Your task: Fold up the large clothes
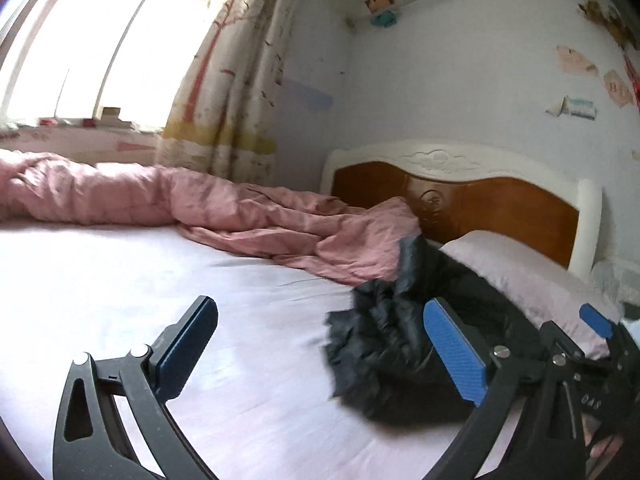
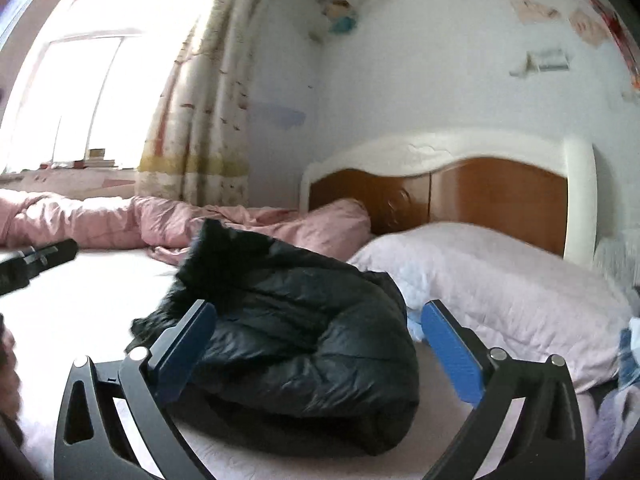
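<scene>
A black puffer jacket [image 2: 296,332] lies bunched on the pale pink bed sheet [image 2: 80,300], just ahead of my right gripper [image 2: 320,344], which is open with its jaws spread either side of the jacket's near end, holding nothing. In the left wrist view the jacket [image 1: 384,344] sits to the right of centre. My left gripper [image 1: 320,344] is open and empty above the sheet [image 1: 120,280], with the jacket beside its right finger [image 1: 452,344]. The right gripper [image 1: 596,332] shows at that view's right edge. The left gripper shows at the right wrist view's left edge [image 2: 40,258].
A crumpled pink duvet [image 1: 200,204] lies across the far side of the bed. A pale pillow [image 2: 500,280] rests against the wood and white headboard [image 2: 480,184]. A curtain [image 1: 232,80] and bright window [image 1: 100,48] stand behind. Light fabric [image 2: 628,352] lies at the right edge.
</scene>
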